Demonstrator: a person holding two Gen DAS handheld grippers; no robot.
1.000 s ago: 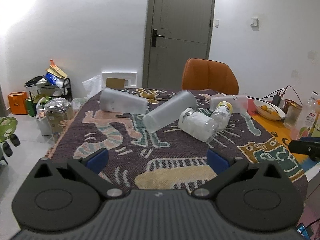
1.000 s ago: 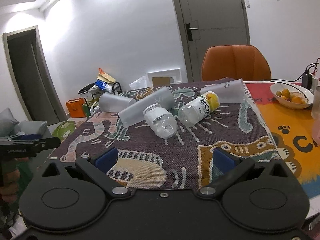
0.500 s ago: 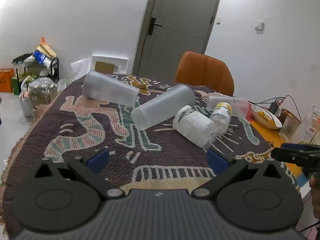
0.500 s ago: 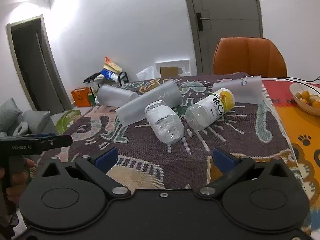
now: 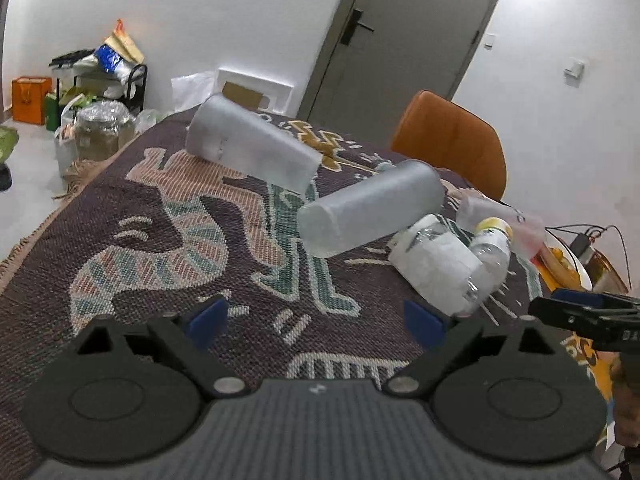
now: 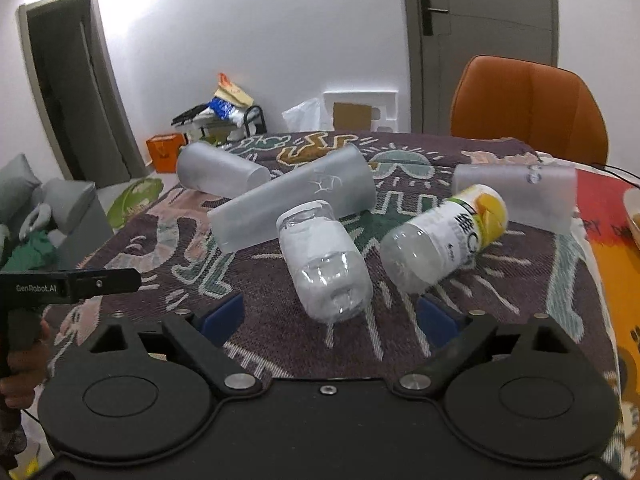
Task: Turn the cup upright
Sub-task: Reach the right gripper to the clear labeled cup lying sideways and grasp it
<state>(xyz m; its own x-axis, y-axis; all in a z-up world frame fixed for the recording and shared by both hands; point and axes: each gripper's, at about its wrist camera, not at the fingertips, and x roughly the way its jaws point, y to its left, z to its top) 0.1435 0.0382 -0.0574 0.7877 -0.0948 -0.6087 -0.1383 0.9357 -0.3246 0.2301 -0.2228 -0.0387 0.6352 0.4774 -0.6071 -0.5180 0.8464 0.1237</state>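
Observation:
Three frosted plastic cups lie on their sides on the patterned cloth: a far-left cup (image 5: 250,152) (image 6: 218,174), a middle cup (image 5: 370,208) (image 6: 294,202), and a far-right cup (image 6: 516,196) (image 5: 500,220). My left gripper (image 5: 316,320) is open and empty, low over the cloth in front of the middle cup. My right gripper (image 6: 332,318) is open and empty, just short of a lying clear bottle (image 6: 324,268).
Two plastic bottles lie beside the cups: the clear one (image 5: 440,268) and a yellow-capped one (image 6: 444,242). An orange chair (image 6: 528,108) stands behind the table. A fruit bowl (image 5: 568,264) and cables sit at the right. Clutter lies on the floor at the left.
Both grippers have moved forward over the table toward the cups and bottles, which now look larger. Both stay open. Nothing on the table has moved.

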